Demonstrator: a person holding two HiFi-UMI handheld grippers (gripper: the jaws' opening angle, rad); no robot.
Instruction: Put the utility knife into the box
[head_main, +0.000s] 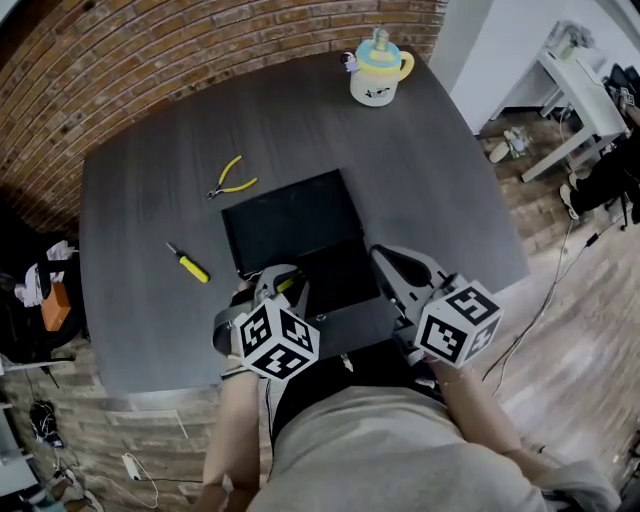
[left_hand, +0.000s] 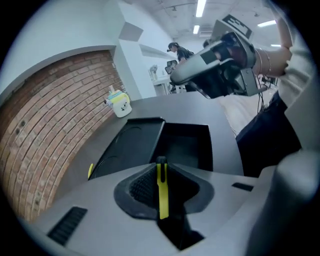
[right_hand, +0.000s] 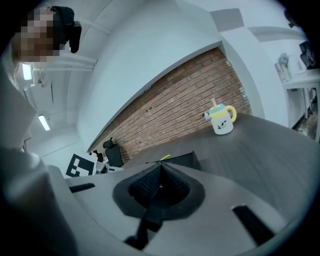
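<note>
Left gripper (left_hand: 161, 166) pinches the slim yellow-and-black utility knife (left_hand: 162, 196) beside the open black box's (left_hand: 206, 150) near rim — released early, it may hit that rim and land outside. Right gripper (right_hand: 159, 178): pressed together, empty.

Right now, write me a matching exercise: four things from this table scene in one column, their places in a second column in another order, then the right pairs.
Things:
1. utility knife
2. pliers
3. screwdriver
4. cup

Places:
A. on the table, beside the left side of the box
B. at the table's far edge
C. clamped between the jaws of the left gripper
D. on the table, just beyond the box's far left corner

Pairs: 1-C, 2-D, 3-A, 4-B
</note>
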